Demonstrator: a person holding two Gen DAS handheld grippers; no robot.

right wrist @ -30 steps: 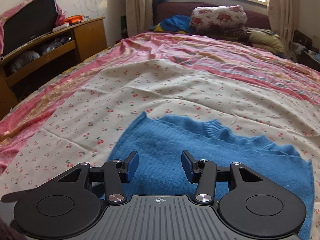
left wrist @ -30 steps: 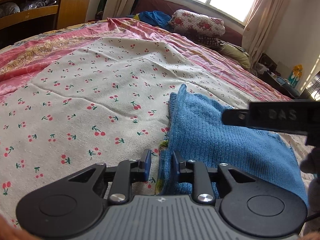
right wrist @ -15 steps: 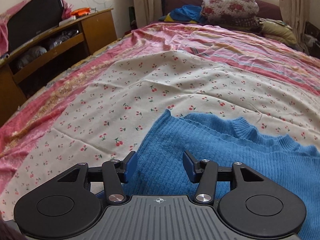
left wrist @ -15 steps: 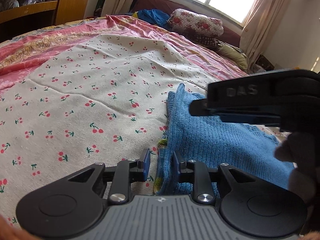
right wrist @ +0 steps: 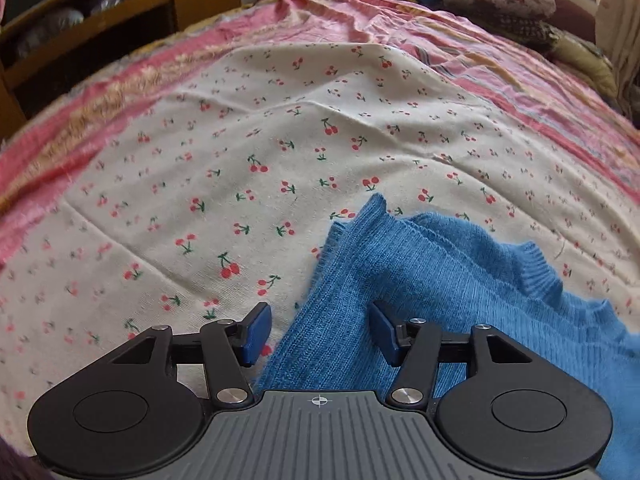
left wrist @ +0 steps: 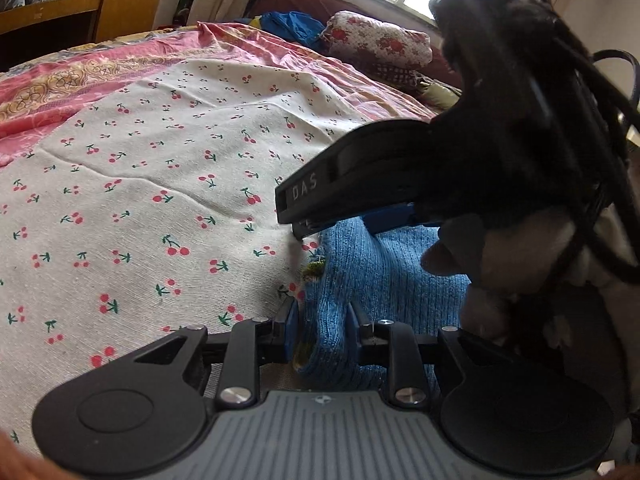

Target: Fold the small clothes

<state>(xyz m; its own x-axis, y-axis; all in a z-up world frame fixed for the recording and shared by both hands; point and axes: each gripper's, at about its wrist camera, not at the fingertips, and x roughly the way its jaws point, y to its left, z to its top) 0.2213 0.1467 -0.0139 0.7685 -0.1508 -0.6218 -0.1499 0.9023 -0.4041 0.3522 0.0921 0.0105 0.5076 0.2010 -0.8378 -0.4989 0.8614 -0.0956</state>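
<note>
A blue knit sweater (right wrist: 440, 272) lies on the cherry-print sheet (right wrist: 240, 160), its left edge running toward me. My left gripper (left wrist: 320, 330) is shut on a bunched fold of that edge at the near corner of the sweater (left wrist: 380, 264). My right gripper (right wrist: 318, 332) hovers over the same edge farther along. Its jaws are opening; the knit edge lies between them but the pads do not press it. In the left wrist view the right gripper (left wrist: 304, 224) reaches in from the right, held by a person's hand (left wrist: 480, 248).
The sheet covers a bed with a pink patterned quilt (right wrist: 520, 64). A wooden cabinet (left wrist: 120, 4) stands at the far left. A flowered bundle (left wrist: 376, 40) and blue clothes (left wrist: 292, 24) sit at the bed's far end under a window.
The right gripper has swung left and down over the sweater's left edge, now filling the right of the left wrist view, and its jaws have widened. The left gripper has stayed put.
</note>
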